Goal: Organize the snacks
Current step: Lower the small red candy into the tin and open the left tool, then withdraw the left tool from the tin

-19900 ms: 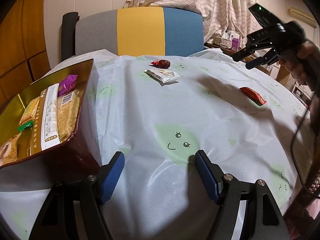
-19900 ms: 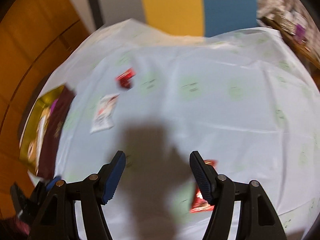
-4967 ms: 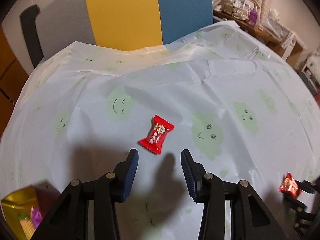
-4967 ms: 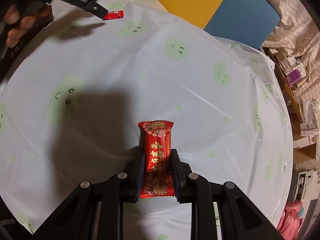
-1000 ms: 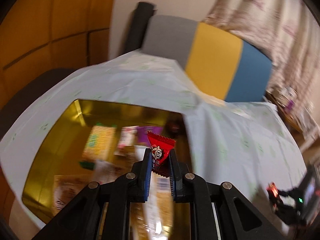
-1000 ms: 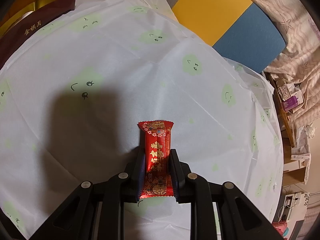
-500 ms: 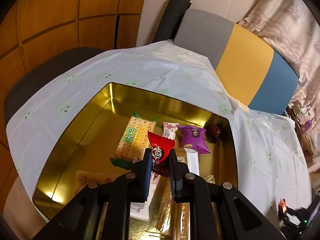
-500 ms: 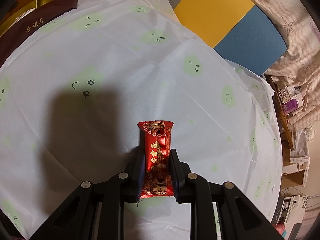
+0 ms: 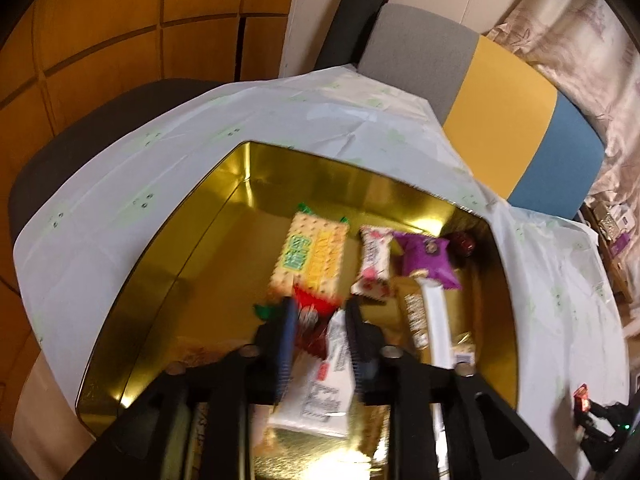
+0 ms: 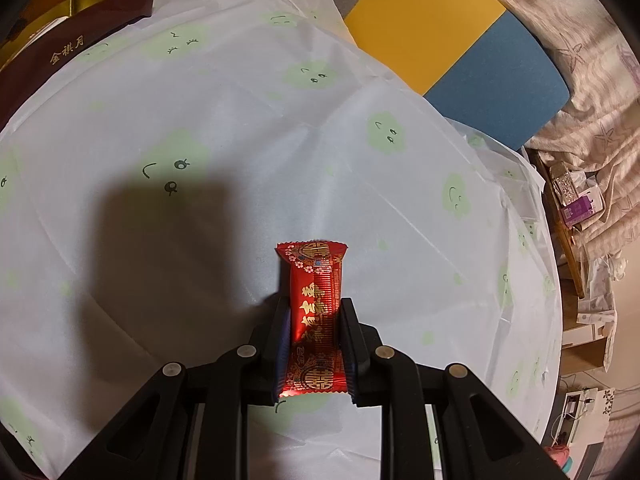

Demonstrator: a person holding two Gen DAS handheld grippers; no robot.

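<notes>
Hanging between the opening jaws of the left gripper [image 9: 320, 316], a small red candy [image 9: 310, 322] sits blurred above the gold tin [image 9: 168, 264], the pads drawing off it. Inside the tin, at twelve o'clock from the candy, lies one cracker pack [image 9: 310, 256]; at one o'clock one white-and-pink bar [image 9: 374, 260]; at two o'clock one purple packet [image 9: 428, 258] and one dark red sweet [image 9: 464, 242] in the far corner. A white sachet [image 9: 320, 392] lies under the jaws at six o'clock, partly hidden by them. The tin stands on a white tablecloth [image 9: 120, 184] with green faces.

Only the right wrist view shows the right gripper [image 10: 314, 344] clearly, clamped on one long red bar [image 10: 316, 316] above bare cloth, with the tin's maroon outer wall [image 10: 76, 56] at ten o'clock. The left view shows that gripper small at four o'clock. One chair back [image 10: 456, 40], yellow and blue, stands at one o'clock.
</notes>
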